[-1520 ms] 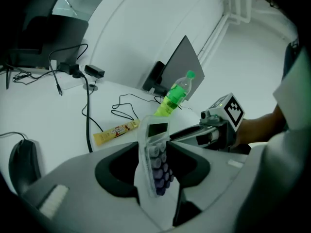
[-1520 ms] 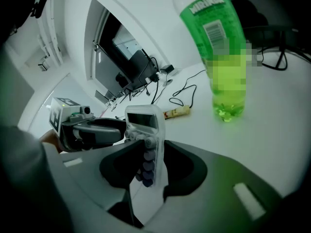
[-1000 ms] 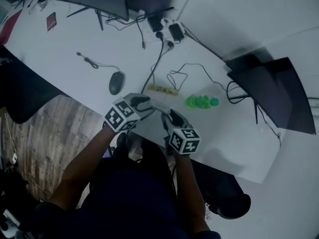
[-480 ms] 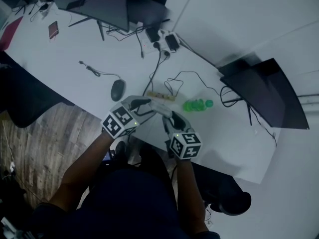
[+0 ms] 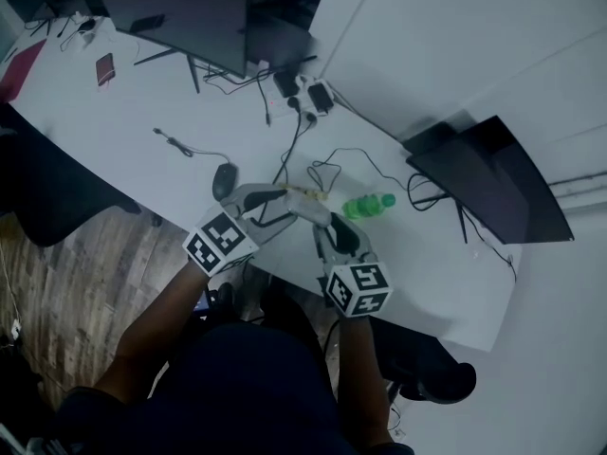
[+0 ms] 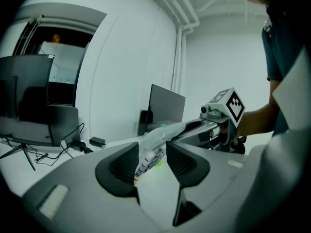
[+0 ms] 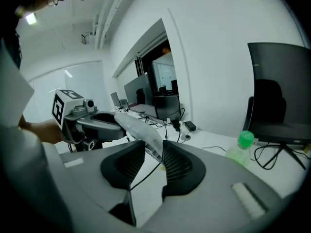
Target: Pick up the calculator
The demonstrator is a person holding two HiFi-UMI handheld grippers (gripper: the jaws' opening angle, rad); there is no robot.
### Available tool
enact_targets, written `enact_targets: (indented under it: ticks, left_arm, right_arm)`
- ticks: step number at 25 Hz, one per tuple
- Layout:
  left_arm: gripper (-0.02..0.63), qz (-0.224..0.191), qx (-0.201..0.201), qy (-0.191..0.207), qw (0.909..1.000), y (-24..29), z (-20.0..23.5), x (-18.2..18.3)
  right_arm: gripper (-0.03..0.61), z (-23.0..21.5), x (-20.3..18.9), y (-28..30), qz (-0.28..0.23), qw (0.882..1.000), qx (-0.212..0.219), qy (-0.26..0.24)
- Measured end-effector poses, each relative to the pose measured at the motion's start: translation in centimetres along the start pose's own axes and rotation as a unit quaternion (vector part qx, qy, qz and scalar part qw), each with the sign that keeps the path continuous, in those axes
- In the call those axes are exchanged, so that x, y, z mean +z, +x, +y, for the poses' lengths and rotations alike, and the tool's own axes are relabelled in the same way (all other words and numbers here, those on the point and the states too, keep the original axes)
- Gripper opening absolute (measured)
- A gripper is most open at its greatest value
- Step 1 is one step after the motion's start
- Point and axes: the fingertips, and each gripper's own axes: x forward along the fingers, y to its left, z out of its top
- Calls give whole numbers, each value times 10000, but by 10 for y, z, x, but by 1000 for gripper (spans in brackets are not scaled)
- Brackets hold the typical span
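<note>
The calculator [image 5: 305,207], a pale grey slab, hangs in the air above the white desk [image 5: 142,102], held between both grippers. My left gripper [image 5: 277,198] grips its left end. In the left gripper view the calculator [image 6: 154,141] fills the gap of my left gripper [image 6: 151,155]. My right gripper [image 5: 327,227] holds the other end, its jaws closing on it. In the right gripper view the calculator's edge [image 7: 139,128] sits between the ribbed pads [image 7: 177,165] of my right gripper [image 7: 154,153].
A green bottle [image 5: 365,205] lies on the desk just right of the grippers, and a dark mouse [image 5: 224,180] just left. Cables and a power strip [image 5: 305,91] run behind. Monitors [image 5: 175,12] [image 5: 488,180] stand at the back and right. The desk's near edge is below my hands.
Both grippers have risen together with the calculator between them, lifting it off the desk. Both have rolled a little.
</note>
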Motion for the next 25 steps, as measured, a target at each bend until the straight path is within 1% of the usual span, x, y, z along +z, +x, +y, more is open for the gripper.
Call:
enact_targets:
  ticks: [3, 10, 16, 25]
  left_arm:
    - [170, -138, 53, 104, 9998, -11, -5, 10]
    - [170, -380, 149, 277, 9988, -34, -21, 28]
    - [170, -509, 138, 410, 9978, -47, -37, 41]
    - [170, -542, 111, 528, 9971, -59, -57, 43]
  right_arm:
    - [120, 9, 14, -11, -88, 9997, -38, -236]
    - [117, 30, 38, -38, -309, 9979, -85, -571]
    - [117, 42, 45, -58, -454, 9966, -152, -672]
    - [117, 56, 46, -79, -553, 9955, -222, -737]
